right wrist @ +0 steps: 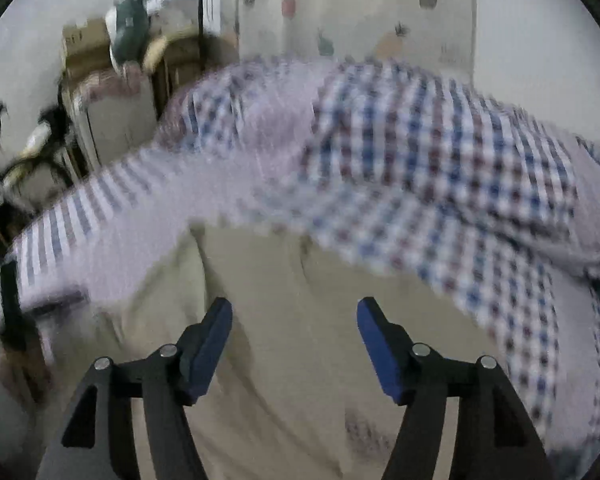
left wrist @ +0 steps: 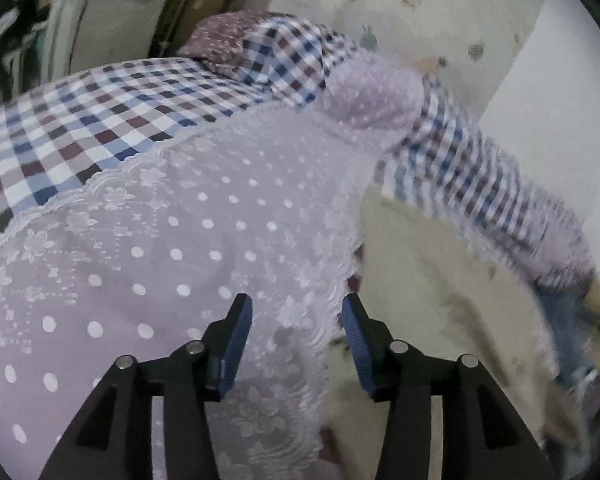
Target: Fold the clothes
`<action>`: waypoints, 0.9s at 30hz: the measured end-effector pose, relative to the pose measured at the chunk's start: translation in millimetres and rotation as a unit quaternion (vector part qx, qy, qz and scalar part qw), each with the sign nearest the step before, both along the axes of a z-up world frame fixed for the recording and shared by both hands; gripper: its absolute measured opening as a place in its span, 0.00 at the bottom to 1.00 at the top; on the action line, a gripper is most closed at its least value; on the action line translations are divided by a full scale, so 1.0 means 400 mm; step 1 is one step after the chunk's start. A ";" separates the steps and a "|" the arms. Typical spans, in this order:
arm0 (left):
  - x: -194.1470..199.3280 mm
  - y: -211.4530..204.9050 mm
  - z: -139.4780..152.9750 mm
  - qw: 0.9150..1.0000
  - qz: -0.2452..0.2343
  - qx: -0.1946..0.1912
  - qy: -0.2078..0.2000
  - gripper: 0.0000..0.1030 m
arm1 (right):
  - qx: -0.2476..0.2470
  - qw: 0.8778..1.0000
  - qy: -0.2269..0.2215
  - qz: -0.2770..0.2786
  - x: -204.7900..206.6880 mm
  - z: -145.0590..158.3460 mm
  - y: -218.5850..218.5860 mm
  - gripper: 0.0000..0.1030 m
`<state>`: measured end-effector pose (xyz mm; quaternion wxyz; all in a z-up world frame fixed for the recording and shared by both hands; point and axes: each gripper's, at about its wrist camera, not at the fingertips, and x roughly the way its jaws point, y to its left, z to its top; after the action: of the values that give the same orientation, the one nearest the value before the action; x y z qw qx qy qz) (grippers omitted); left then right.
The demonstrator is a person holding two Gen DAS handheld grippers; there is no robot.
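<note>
A sheer lilac garment (left wrist: 172, 248) with white dots and a lace hem lies spread on a checked sheet (left wrist: 80, 128). Part of it is bunched into a mound (left wrist: 372, 96) farther back. My left gripper (left wrist: 298, 320) hovers over the lace hem, jaws open, and the pads do not press on the cloth. In the blurred right wrist view my right gripper (right wrist: 296, 320) stands open above beige fabric (right wrist: 284, 272), with nothing between its fingers. A pale lilac band (right wrist: 140, 216), probably the same garment, runs along the left there.
The checked sheet (right wrist: 420, 152) covers the bed up to a wall with fruit prints (right wrist: 340, 8). Boxes and a green object (right wrist: 128, 28) stand at the back left. Beige fabric (left wrist: 428, 280) lies right of the lilac garment. A patterned purple cushion (left wrist: 220, 36) lies far back.
</note>
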<state>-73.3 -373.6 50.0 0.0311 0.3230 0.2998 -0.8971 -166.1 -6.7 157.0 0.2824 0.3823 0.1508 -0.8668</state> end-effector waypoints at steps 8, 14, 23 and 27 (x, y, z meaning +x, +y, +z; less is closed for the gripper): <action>-0.090 0.152 -0.038 0.992 -0.102 -0.059 -0.050 0.53 | 0.098 0.993 -0.029 0.063 0.115 -0.236 -0.052 0.67; -0.107 0.165 -0.076 0.988 -0.094 -0.091 -0.087 0.53 | 0.138 0.988 -0.005 0.069 0.075 -0.308 -0.129 0.66; -0.102 0.167 -0.080 0.988 -0.092 -0.088 -0.086 0.53 | 0.172 0.981 0.036 -0.080 -0.046 -0.235 0.127 0.66; -0.103 0.164 -0.082 0.988 -0.093 -0.089 -0.085 0.53 | 0.136 0.979 0.027 -0.153 -0.032 -0.173 0.296 0.66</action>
<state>-114.4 -308.0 17.2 0.0018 0.4208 0.1839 -0.8883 -179.0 111.8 87.8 0.0882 0.4117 0.2146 -0.8813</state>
